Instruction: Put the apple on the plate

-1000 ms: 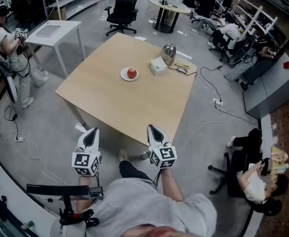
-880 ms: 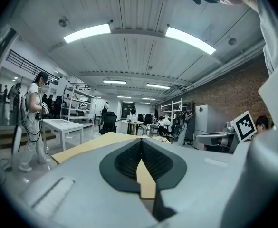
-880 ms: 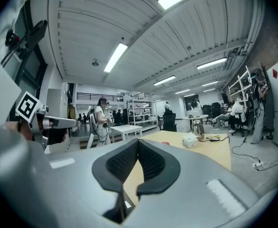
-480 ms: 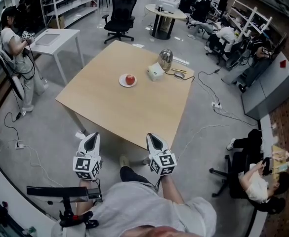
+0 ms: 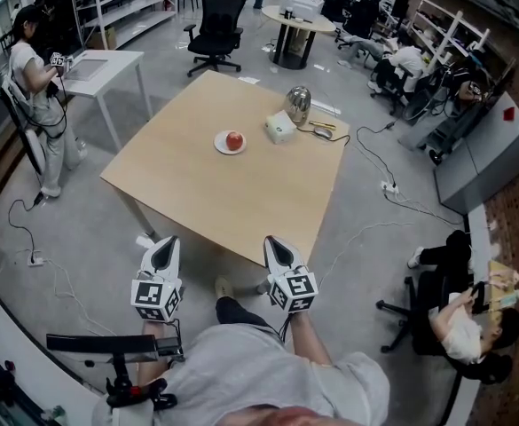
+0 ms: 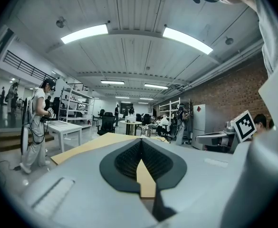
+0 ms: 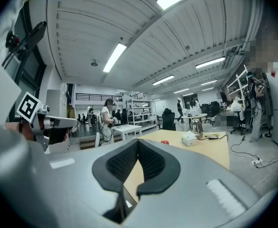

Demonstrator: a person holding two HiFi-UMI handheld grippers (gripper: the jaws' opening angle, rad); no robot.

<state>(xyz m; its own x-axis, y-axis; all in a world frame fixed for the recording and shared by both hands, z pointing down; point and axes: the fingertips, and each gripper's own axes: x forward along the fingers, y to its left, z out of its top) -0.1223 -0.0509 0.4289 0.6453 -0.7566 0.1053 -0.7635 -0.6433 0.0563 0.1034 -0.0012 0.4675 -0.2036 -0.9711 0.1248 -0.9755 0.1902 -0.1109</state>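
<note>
A red apple [image 5: 234, 140] rests on a small white plate [image 5: 221, 146] toward the far side of the light wooden table [image 5: 215, 193]. Both grippers hang in front of the table's near edge, well short of the apple. My left gripper [image 5: 162, 244] is shut with nothing in it, its tips meeting in the left gripper view [image 6: 140, 140]. My right gripper [image 5: 275, 242] is shut and empty too. In the right gripper view the apple [image 7: 164, 141] shows as a small red spot on the tabletop beyond the right gripper's closed tips [image 7: 138, 141].
A white box [image 5: 279, 130], a shiny metal kettle [image 5: 298, 104] and a cabled mouse [image 5: 323, 132] sit at the table's far corner. A person [image 5: 33, 78] stands by a white side table [image 5: 99, 65] at left. Office chairs [image 5: 216, 25] and a round table [image 5: 299, 18] stand behind.
The head view has shifted slightly, so the table sits a little higher in the picture. Both grippers have stayed in place and shut. The apple has not moved.
</note>
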